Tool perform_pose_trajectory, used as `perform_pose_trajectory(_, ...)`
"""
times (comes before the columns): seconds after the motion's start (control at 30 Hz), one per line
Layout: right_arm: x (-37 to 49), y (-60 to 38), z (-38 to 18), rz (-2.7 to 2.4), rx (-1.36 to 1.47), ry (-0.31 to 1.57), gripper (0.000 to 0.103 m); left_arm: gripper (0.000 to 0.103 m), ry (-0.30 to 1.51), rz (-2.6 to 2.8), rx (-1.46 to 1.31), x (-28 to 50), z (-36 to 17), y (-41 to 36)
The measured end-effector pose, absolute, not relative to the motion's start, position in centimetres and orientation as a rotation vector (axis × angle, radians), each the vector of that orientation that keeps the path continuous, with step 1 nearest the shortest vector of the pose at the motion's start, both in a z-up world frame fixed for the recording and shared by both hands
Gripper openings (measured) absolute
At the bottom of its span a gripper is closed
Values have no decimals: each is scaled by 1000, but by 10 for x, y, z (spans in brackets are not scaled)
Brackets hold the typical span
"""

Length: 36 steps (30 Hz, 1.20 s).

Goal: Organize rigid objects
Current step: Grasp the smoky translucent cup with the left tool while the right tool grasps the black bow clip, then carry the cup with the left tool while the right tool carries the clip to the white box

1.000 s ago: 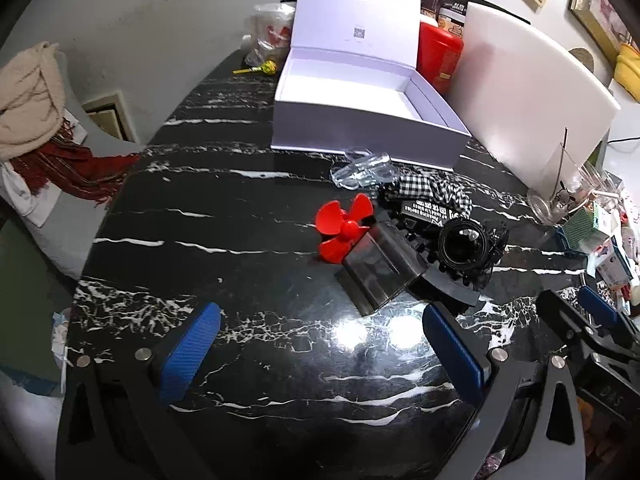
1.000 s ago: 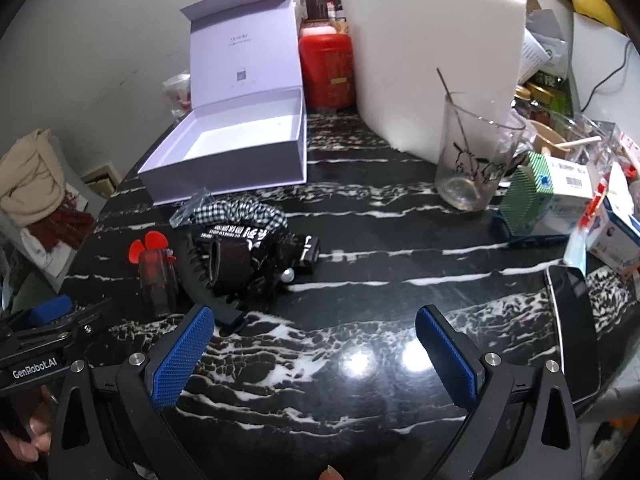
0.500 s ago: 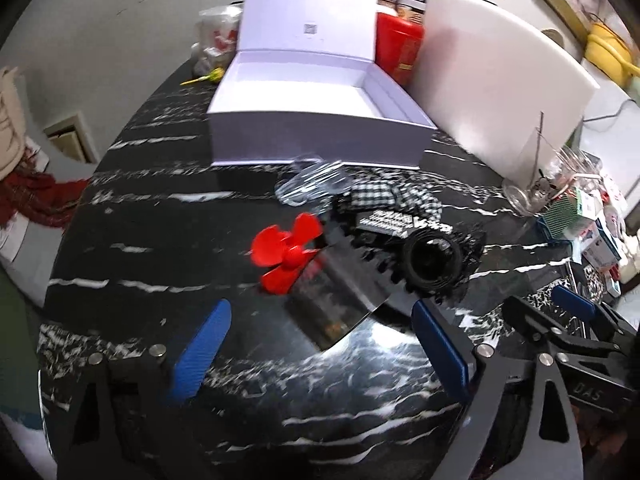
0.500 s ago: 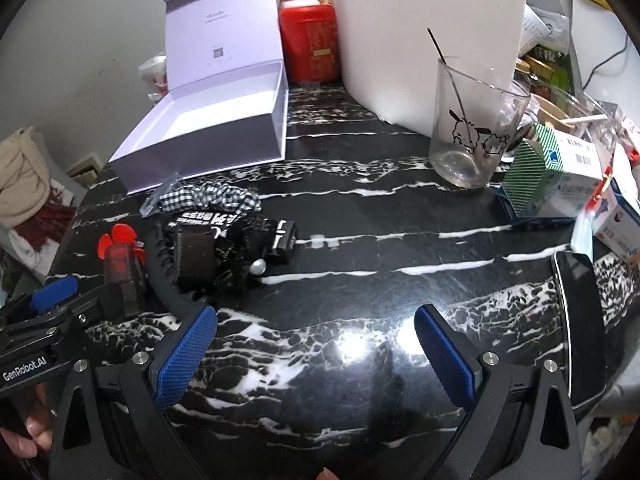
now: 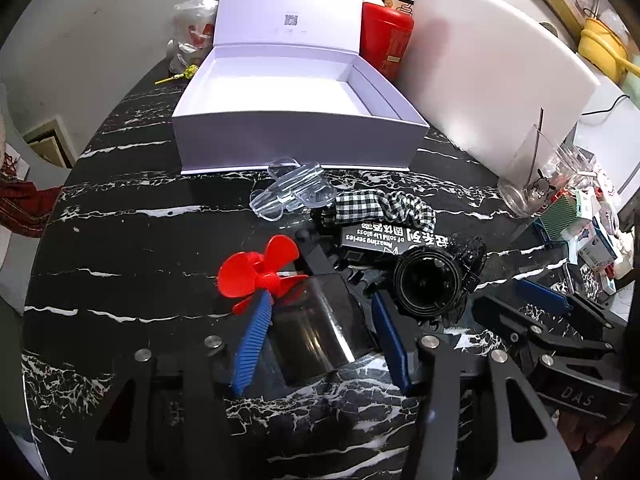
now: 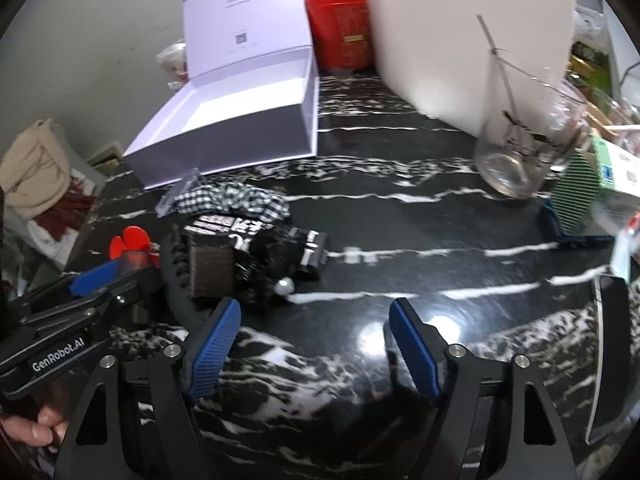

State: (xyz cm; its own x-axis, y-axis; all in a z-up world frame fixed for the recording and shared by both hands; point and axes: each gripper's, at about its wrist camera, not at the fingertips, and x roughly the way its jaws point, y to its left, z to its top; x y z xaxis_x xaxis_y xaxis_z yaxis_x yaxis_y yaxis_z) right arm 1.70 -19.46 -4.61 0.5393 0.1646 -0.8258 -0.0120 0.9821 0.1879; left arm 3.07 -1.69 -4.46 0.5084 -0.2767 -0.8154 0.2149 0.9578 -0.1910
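Observation:
A red-bladed mini fan with a dark smoky body (image 5: pixel 316 324) lies on the black marble table (image 5: pixel 132 248). My left gripper (image 5: pixel 320 312) has its blue pads on both sides of the fan's body and is shut on it. Behind it lie a black claw clip (image 5: pixel 360 276), a black round ring (image 5: pixel 428 280), a black lip gloss box (image 5: pixel 384 236), a checked scrunchie (image 5: pixel 384 208) and clear plastic cases (image 5: pixel 292 192). An open white box (image 5: pixel 288 92) stands at the back. My right gripper (image 6: pixel 314 322) is open and empty, right of the pile (image 6: pixel 256 256).
A red canister (image 5: pixel 386 46) and a white foam board (image 5: pixel 488 88) stand behind the box. A glass cup (image 6: pixel 520 148), a green striped carton (image 6: pixel 576 188) and small boxes crowd the right side. A phone (image 6: pixel 608 356) lies at the right edge.
My left gripper moved forward over the fan and closed its pads onto the dark body. My right gripper moved closer to the pile and its fingers narrowed somewhat.

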Motion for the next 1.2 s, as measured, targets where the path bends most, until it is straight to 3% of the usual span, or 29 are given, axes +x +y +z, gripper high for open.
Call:
perform_pose_trajectory(0.1,24,-191,-50,132,167,1003,70,51,1009,-299,-91,31,-47,-11)
perform_pose_trajectory(0.23,33,-190,-57,169,185,1020,50,51,1011,-281,-95,28,-47,-4)
perform_pose_trajectory(0.43,37,-191,-60,201,216,1005,48,51,1028,-288,-161,29,-50,7)
perform_pose_trajectory(0.53,37,-190,-61,200,214,994,33,51,1071,-294,-187,33,-59,8)
perform_pose_trajectory(1.2,17,-199,-47,188,202,927,32,48,979,-246,-141,23,-39,7)
